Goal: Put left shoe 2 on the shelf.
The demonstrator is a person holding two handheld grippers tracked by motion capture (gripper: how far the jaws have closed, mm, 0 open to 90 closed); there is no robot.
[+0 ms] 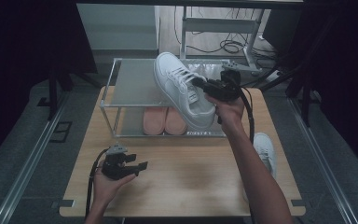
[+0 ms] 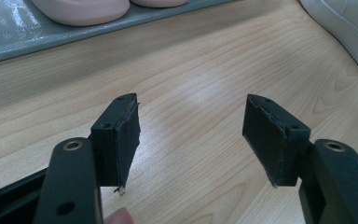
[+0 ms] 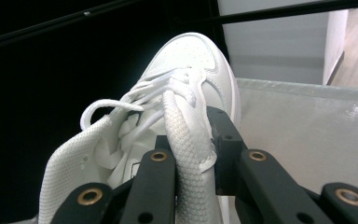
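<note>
Wooden table (image 1: 191, 177) with a two-tier metal shoe rack (image 1: 121, 88) at its far side. Pink slippers (image 1: 164, 121) sit on the rack's lower shelf, toes toward the person. Second white sneaker (image 1: 265, 150) lies on the table at the right edge, beside the right forearm.

Likely job: shelve the white pair. As I read it, about halfway on the first shoe; none is placed on the top shelf yet, and the second one is untouched.

White sneaker (image 1: 182, 88) is held up over the rack's right half, above the top shelf; whether it touches the shelf can't be told. Long axis runs diagonal, toe far-left, heel near-right toward the person, and the shoe is tilted.

Right gripper (image 3: 193, 154) is clenched on the sneaker's tongue, as the right gripper view makes plain.

Left gripper (image 2: 191, 133) is released, jaws spread wide with nothing between, low over bare table at near left.
</note>
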